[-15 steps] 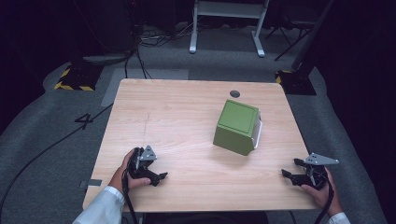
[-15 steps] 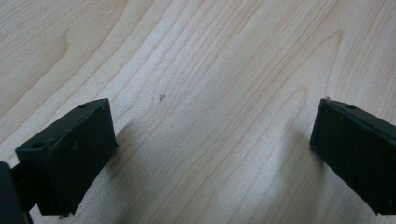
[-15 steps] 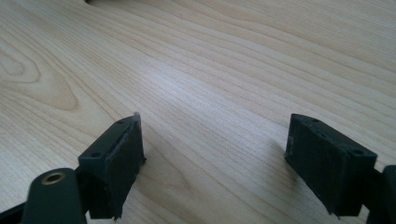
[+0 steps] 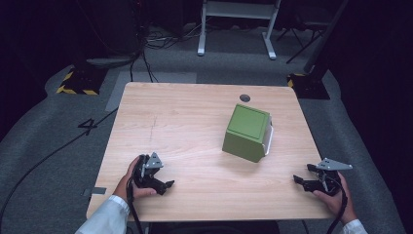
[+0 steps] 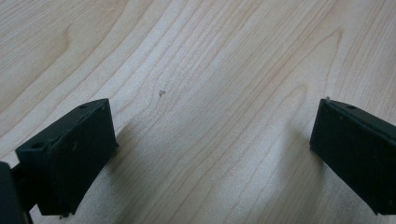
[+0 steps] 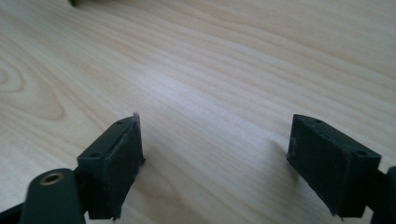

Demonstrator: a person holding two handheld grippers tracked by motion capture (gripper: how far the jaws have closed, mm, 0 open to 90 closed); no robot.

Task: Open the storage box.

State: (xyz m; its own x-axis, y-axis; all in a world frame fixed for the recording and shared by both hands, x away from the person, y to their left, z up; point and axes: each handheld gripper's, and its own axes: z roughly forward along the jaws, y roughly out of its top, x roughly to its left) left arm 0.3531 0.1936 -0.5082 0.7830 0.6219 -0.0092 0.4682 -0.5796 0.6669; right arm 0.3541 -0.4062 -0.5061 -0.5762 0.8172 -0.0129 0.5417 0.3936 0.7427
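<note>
Left tongs (image 4: 164,184) sit at the lower left of the high view, held low over the desk (image 4: 185,122), jaws spread with bare wood between them. Right tongs (image 4: 301,176) sit at the lower right near the desk's edge, jaws likewise spread and holding nothing. A green box (image 4: 247,132) stands farther up, right of centre, well apart from both tongs; a pale part on its right side is indistinct, possibly a handle.
</note>
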